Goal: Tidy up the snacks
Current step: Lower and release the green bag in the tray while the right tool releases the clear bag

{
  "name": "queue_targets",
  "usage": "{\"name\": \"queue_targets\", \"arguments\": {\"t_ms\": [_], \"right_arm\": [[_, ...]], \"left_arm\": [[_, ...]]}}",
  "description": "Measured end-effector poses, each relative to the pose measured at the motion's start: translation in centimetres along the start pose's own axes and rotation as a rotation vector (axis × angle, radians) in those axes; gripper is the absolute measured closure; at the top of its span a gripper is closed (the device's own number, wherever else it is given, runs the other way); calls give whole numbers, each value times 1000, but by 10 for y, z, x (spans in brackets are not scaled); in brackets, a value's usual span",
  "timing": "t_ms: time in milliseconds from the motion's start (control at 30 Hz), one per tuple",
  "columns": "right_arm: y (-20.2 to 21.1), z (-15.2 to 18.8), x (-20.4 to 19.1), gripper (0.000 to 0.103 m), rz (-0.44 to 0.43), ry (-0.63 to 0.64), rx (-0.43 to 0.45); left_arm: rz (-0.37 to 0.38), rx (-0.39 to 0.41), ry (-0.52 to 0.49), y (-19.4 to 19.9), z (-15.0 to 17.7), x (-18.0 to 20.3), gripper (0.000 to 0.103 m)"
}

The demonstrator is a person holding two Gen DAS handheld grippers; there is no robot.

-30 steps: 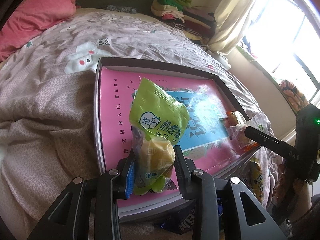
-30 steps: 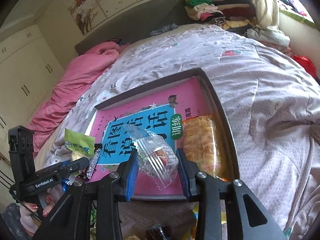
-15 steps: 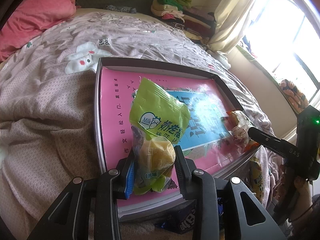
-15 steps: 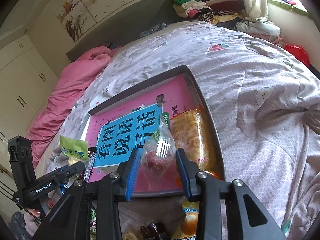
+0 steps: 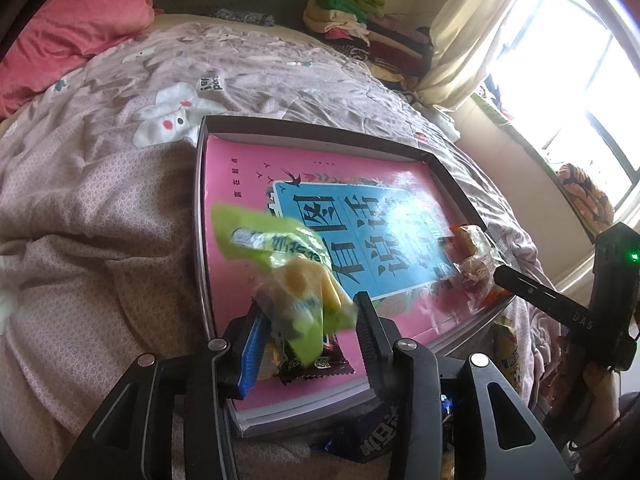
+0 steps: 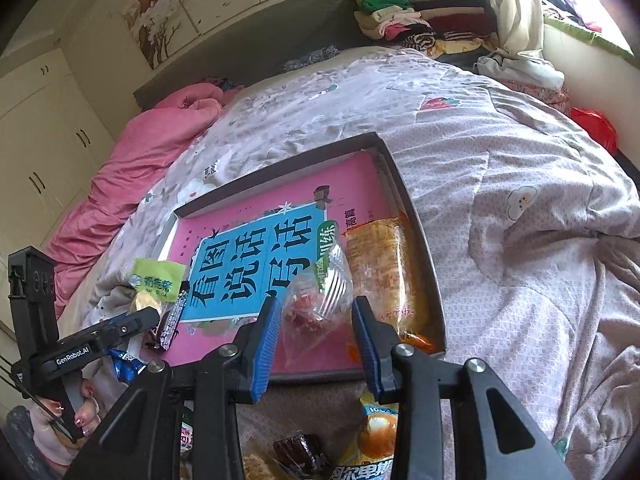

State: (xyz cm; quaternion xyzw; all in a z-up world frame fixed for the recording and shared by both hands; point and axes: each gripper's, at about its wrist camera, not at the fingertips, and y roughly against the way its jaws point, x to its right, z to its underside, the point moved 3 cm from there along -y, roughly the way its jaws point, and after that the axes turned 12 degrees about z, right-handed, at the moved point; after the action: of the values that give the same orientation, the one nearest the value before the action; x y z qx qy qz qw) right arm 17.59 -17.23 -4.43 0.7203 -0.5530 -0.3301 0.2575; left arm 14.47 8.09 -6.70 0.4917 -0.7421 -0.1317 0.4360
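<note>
Left wrist view: the left tool [image 5: 310, 312] has just been opening, its jaws standing clear of the blurred green snack bag [image 5: 288, 264] tipping between them at six o'clock over the tray [image 5: 320, 130]. The right tool [image 6: 316, 322] is bracketing a clear packet [image 6: 316, 304] at the tray's near edge; I cannot tell whether it is clenching it.

A home bedroom. A wide bed under a grey-lilac quilt printed with cartoon animals [image 6: 500, 168] fills the scene, with a crumpled pink blanket [image 6: 132, 168] at its far left. Folded clothes stacked in a pile [image 6: 416, 20] sit at the far end, cream wardrobe doors [image 6: 44, 128] stand left, and a cream curtain [image 5: 472, 36] hangs by a bright window [image 5: 576, 76].
</note>
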Motion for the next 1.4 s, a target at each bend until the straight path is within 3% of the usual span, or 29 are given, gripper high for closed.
{"name": "queue_targets", "arguments": {"t_ms": [167, 233, 800, 900, 1400], "right_arm": [[1, 0, 0, 65, 4, 0, -2], [3, 0, 1, 65, 5, 1, 1], [16, -4, 1, 65, 19, 11, 36], [18, -4, 1, 65, 20, 11, 42], [24, -4, 0, 65, 19, 18, 52]], "left_arm": [[5, 0, 3, 0, 0, 0, 57], [13, 1, 7, 1, -1, -1, 48], [16, 11, -9, 11, 1, 4, 41], [10, 16, -6, 15, 2, 4, 31], [16, 19, -17, 29, 4, 6, 31]]}}
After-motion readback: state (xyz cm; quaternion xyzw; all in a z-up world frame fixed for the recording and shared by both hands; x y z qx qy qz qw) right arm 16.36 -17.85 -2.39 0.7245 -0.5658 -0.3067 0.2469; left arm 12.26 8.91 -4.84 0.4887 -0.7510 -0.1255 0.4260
